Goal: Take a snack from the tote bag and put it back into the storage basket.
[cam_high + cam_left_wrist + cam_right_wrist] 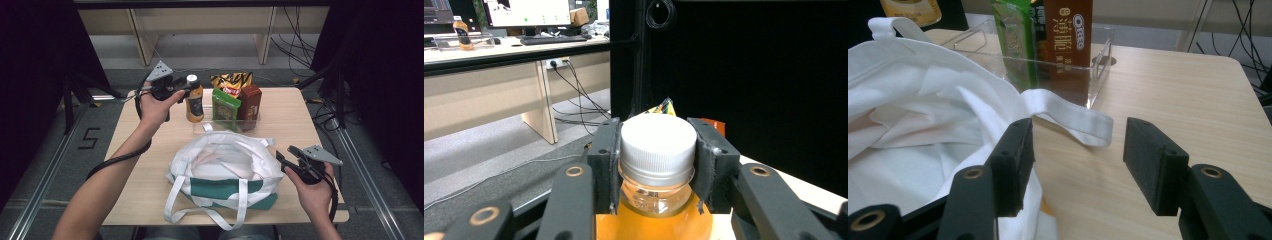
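White tote bag [225, 170] gaping, right tool [286, 159] apart, left tool [189, 86] clamped on bottle cap [657, 141]

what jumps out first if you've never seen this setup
The left tongs clamp the white cap of an orange bottle at the table's far left. In the middle, a white and green tote bag lies open. Behind it, a clear tray holds snack packs, while the right tongs hang open beside the bag's rim.
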{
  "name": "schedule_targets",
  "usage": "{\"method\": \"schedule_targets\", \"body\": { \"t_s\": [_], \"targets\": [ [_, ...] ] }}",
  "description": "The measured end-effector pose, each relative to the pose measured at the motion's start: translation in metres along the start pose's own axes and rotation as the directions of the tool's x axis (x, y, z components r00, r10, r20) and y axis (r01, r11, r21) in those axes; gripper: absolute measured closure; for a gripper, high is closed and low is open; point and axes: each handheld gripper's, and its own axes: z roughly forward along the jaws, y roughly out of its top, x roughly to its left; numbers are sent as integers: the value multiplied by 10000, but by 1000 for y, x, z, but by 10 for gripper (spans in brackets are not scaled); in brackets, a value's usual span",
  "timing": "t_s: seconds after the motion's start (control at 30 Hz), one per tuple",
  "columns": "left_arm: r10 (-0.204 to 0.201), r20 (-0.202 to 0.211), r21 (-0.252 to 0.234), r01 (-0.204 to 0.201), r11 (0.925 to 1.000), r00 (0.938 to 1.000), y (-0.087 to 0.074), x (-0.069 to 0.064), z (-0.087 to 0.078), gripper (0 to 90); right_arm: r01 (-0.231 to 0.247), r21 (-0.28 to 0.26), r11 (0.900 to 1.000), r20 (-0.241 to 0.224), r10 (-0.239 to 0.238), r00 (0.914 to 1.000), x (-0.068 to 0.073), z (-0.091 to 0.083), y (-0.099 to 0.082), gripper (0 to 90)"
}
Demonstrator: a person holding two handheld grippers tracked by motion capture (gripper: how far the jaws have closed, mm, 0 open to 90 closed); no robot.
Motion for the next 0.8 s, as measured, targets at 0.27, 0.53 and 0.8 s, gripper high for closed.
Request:
{"method": "schedule_targets", "body": {
  "t_s": [0.27, 0.53, 0.8],
  "targets": [
    [-10, -13, 34, 10, 10000, 10000, 1, 4, 6, 586, 296, -78, 9995, -60, -296, 9995, -2, 1, 0, 463],
    [70, -90, 214, -68, 9997, 9999, -1, 5, 13, 586, 157, 20, 9999, -16, -157, 9999, -1, 0, 0, 463],
    [66, -77, 318, -64, 9995, 9999, -6, 11, 17, 586, 218, -46, 9998, -7, -218, 9998, 0, 0, 0, 462]
  ]
}}
